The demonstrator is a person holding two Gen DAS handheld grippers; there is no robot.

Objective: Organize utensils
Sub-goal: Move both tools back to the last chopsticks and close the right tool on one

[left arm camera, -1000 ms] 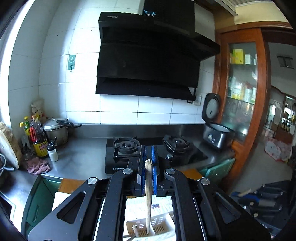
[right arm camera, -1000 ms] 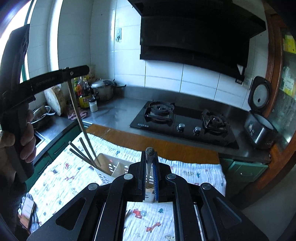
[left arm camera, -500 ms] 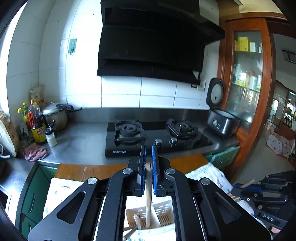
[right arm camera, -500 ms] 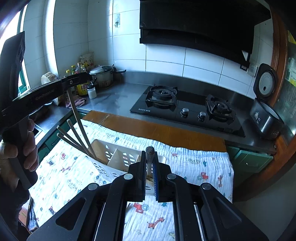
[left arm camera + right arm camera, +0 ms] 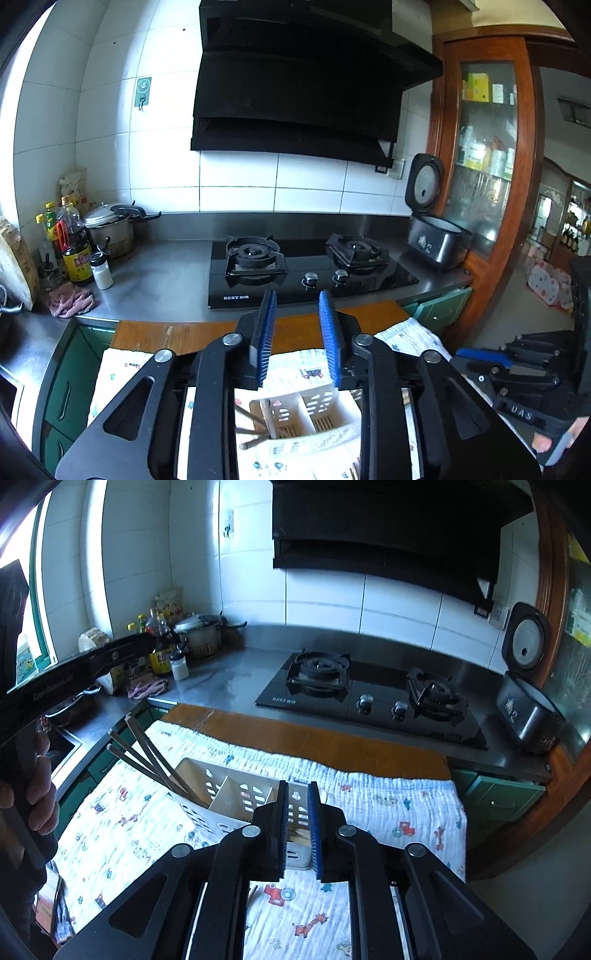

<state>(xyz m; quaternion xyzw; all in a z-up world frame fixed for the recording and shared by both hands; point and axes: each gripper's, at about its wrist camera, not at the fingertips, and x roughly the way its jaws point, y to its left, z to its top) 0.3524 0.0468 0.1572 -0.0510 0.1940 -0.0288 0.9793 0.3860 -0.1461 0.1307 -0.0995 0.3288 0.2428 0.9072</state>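
Note:
A white slotted utensil holder (image 5: 236, 797) stands on a printed cloth (image 5: 388, 805). Several chopsticks (image 5: 147, 757) lean out of its left compartment. In the left wrist view the holder (image 5: 306, 413) lies straight below my left gripper (image 5: 297, 310), which is open and empty, with chopsticks (image 5: 251, 424) at the holder's left. My right gripper (image 5: 297, 794) is open and empty just above the holder's right end, where a light wooden handle (image 5: 299, 836) shows between the jaws. The left gripper's black body (image 5: 74, 668) shows at the left of the right wrist view.
A steel counter (image 5: 229, 675) holds a black gas hob (image 5: 365, 698), a rice cooker (image 5: 528, 701), a pot (image 5: 199, 635), bottles (image 5: 74, 243) and a pink rag (image 5: 70, 301). A wooden strip (image 5: 295, 738) runs behind the cloth. A range hood (image 5: 295, 92) hangs above.
Both grippers have opened and let go of what they held. The chopstick from the left one now stands in the holder's left compartment; the right one's utensil sits in the right end.

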